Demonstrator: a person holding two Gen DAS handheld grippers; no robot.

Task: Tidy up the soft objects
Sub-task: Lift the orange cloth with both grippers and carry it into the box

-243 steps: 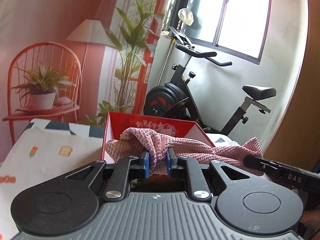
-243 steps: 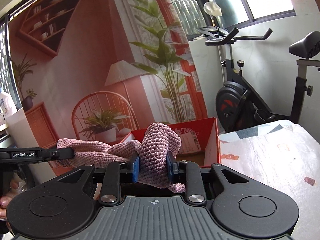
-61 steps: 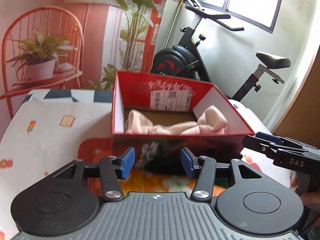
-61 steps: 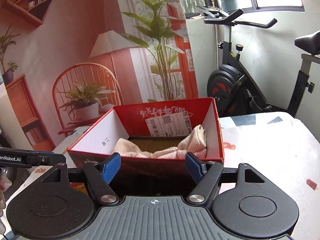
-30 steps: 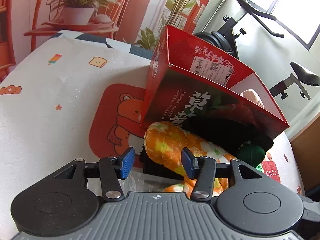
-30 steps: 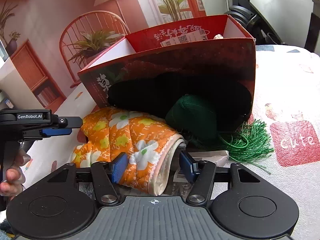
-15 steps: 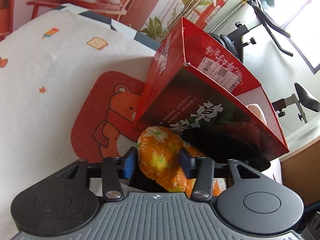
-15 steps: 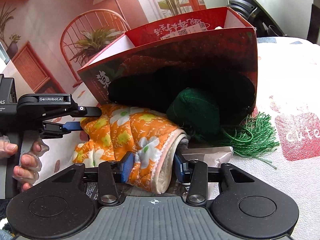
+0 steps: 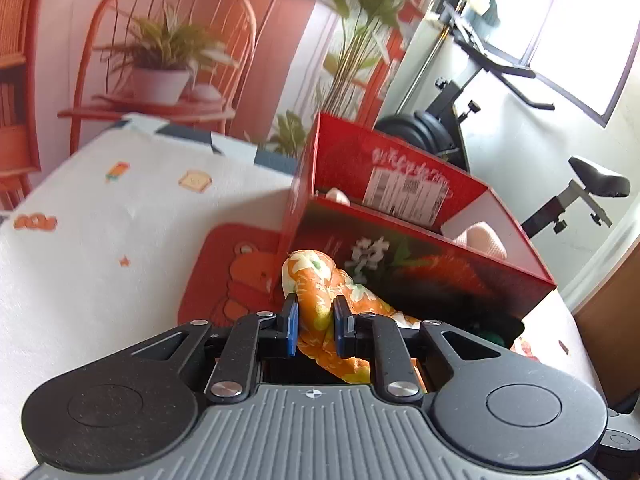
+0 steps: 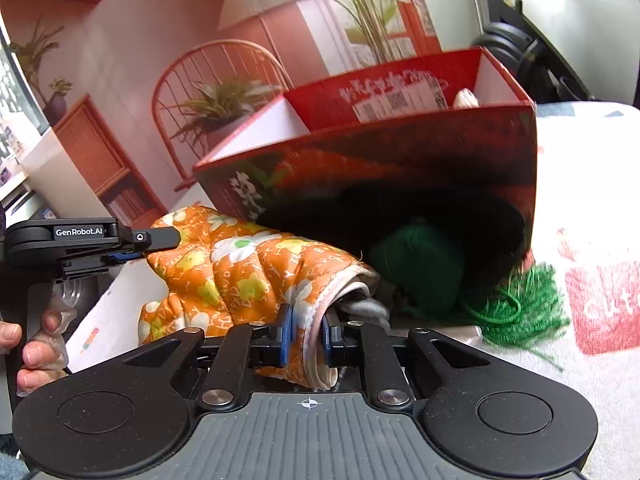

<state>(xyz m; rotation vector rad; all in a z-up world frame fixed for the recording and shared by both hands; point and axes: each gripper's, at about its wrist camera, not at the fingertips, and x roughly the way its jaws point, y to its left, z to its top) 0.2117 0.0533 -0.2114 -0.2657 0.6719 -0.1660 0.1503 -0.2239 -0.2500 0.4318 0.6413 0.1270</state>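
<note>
Left gripper (image 9: 316, 326): pinched on one end of the orange floral mitt (image 9: 320, 304).
Right gripper (image 10: 306, 338): clamped on the mitt's (image 10: 248, 276) white-edged cuff.
Mitt location: on the tablecloth (image 9: 100, 216), just in front of the red box (image 9: 420, 264).
Risk: quilted fabric may slip from one pinch on lifting.
Risk: near box wall (image 10: 400, 160) may snag the mitt or be nudged.
Nearby: green tassel (image 10: 516, 308) and dark cloth (image 10: 400, 208) lie against the box; pink cloth (image 9: 484, 240) inside it.

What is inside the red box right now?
Inside the red box, pale pink knit cloth pokes above the front wall near the right corner, with another bit at the left. The box floor and anything lower are hidden by that wall.
</note>
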